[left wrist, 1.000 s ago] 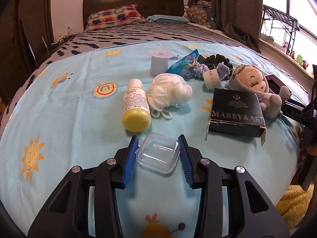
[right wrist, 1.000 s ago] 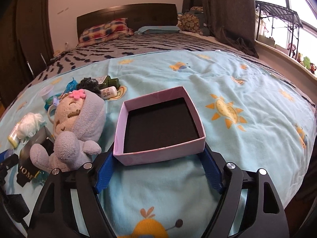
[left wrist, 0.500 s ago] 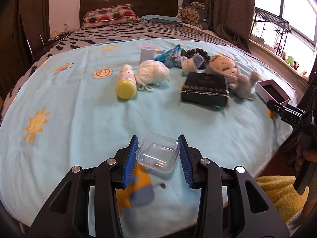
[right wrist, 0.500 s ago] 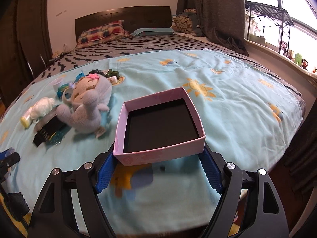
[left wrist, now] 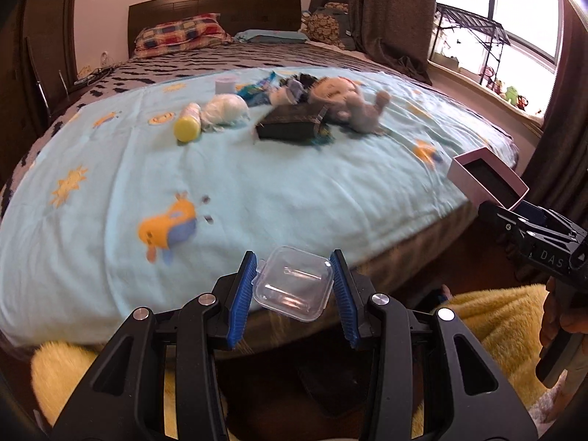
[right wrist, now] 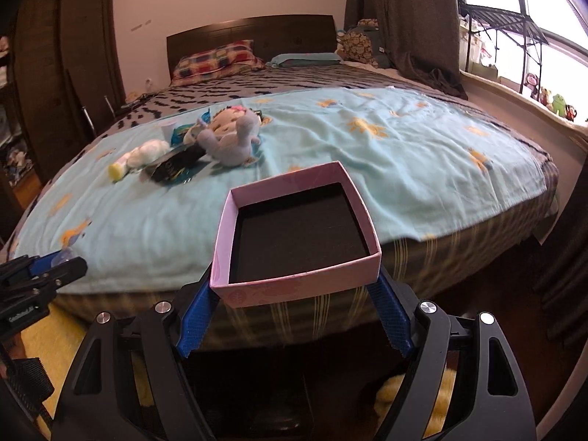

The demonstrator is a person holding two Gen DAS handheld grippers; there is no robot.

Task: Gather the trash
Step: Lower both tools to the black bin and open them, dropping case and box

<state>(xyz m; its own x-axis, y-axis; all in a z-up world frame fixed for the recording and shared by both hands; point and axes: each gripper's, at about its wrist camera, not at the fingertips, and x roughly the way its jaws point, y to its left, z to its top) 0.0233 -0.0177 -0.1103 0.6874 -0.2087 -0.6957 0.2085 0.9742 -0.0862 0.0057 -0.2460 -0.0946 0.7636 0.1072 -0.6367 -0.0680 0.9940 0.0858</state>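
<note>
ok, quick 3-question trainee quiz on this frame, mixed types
1. True or false: the left gripper is shut on a clear case.
2. The right gripper holds: A) plush B) pink box C) bottle
3. Fill in: the plush lies on the ____.

Key: 1 true. 2 B, the pink box. 3 bed.

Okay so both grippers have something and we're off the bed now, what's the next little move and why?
Probably carry both pieces on toward wherever the trash goes, which neither view shows. The left gripper is shut on the clear plastic case, the right gripper on the pink box, and both hang past the edge of the bed, above the dark floor, so nothing needs regrasping.
</note>
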